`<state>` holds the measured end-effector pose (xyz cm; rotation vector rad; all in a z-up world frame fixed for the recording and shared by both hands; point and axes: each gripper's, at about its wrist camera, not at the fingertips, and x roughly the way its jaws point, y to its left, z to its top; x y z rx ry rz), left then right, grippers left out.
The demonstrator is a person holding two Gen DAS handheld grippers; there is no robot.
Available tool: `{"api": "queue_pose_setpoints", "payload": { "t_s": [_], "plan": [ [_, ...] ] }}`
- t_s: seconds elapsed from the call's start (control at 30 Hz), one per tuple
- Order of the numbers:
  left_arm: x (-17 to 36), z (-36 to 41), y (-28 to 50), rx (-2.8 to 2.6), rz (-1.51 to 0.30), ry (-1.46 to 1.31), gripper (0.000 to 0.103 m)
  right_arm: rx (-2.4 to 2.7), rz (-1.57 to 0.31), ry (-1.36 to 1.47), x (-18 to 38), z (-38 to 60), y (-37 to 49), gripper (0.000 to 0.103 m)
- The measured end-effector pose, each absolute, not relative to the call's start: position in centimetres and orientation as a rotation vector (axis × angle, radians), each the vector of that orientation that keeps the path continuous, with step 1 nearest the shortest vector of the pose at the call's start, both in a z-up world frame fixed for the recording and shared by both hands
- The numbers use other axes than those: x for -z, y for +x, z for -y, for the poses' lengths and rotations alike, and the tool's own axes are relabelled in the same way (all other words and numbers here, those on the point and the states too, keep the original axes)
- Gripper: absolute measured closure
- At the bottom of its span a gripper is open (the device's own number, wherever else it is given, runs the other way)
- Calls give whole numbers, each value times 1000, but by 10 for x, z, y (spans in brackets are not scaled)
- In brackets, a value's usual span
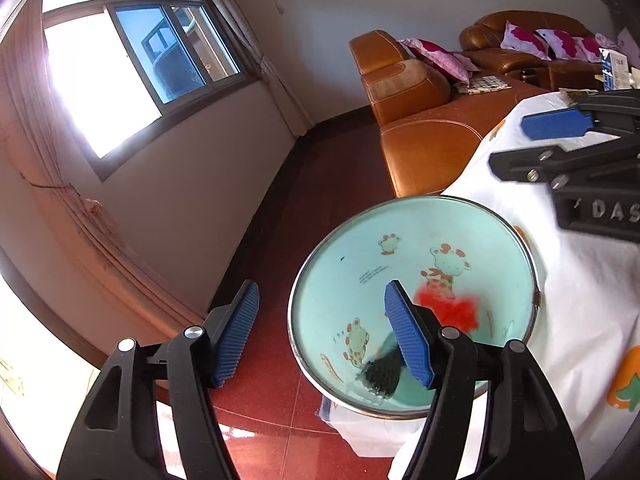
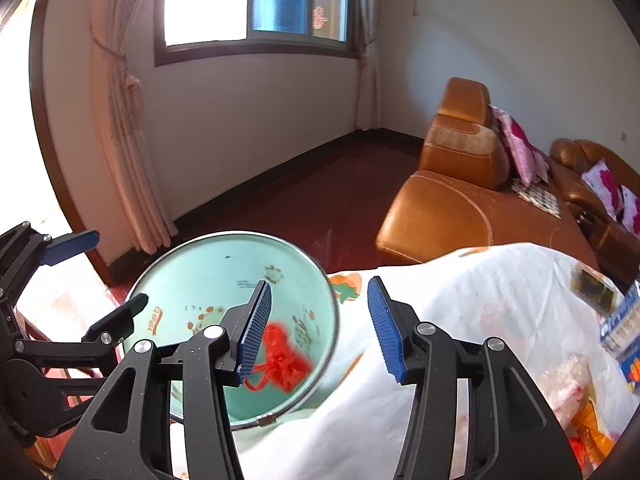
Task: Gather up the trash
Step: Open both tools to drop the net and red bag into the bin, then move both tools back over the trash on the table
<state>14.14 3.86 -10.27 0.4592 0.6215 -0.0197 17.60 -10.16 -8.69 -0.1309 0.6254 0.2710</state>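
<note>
A mint-green basin (image 1: 472, 224) with cartoon prints and a metal rim sits at the edge of a table under a white cloth (image 1: 580, 280). Inside lie a red net scrap (image 1: 460, 310) and a dark scrap (image 1: 382, 374). The basin (image 2: 208, 256) and red scrap (image 2: 286, 354) also show in the right wrist view. My left gripper (image 1: 324, 336) is open and empty over the basin's near rim. My right gripper (image 2: 320, 320) is open and empty beside the basin, above the cloth; it also shows in the left wrist view (image 1: 532, 144). More wrappers (image 2: 588, 424) lie on the cloth at lower right.
Brown leather sofas (image 1: 424, 120) with pink pillows (image 1: 440, 56) stand beyond the table. A blue box (image 2: 624, 328) and a dark packet (image 2: 592, 284) lie on the cloth at right. Red tiled floor (image 1: 320, 200), a window and curtains lie beyond. A white bag (image 1: 360, 428) lies below the basin.
</note>
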Motion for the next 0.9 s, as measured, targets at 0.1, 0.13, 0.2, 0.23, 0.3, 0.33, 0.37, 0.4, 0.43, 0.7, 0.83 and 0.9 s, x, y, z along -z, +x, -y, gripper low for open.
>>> {"api": "queue_pose_setpoints", "payload": {
  "t_s": [0.1, 0.13, 0.2, 0.23, 0.3, 0.33, 0.37, 0.4, 0.43, 0.7, 0.83, 0.9],
  "plan": [
    [98, -36, 134, 30, -619, 446, 30, -221, -623, -122, 79, 113, 160, 50],
    [96, -35, 132, 35, -618, 444, 28, -200, -617, -129, 75, 119, 151, 50],
    [95, -29, 125, 56, -626, 436, 27, -172, -609, -129, 70, 132, 136, 49],
    [94, -25, 122, 73, -633, 427, 27, -144, -603, -119, 66, 145, 122, 49],
    [94, -11, 112, 117, -642, 416, 27, -92, -588, -96, 59, 174, 95, 48],
    [94, -4, 107, 138, -641, 417, 27, -61, -581, -89, 58, 187, 83, 47],
    [94, 4, 101, 162, -639, 420, 27, -33, -575, -75, 56, 201, 71, 46],
    [94, 15, 94, 197, -635, 424, 27, 2, -572, -53, 55, 222, 54, 46],
    [94, 23, 88, 219, -631, 429, 27, 29, -572, -44, 55, 235, 44, 46],
    [97, 107, 42, 403, -602, 485, 26, 263, -618, 73, 86, 341, -39, 43],
    [97, 140, 31, 461, -587, 481, 26, 301, -623, 117, 101, 365, -65, 41],
    [100, 155, 28, 482, -584, 483, 26, 301, -618, 132, 105, 371, -73, 41]
  ]
}}
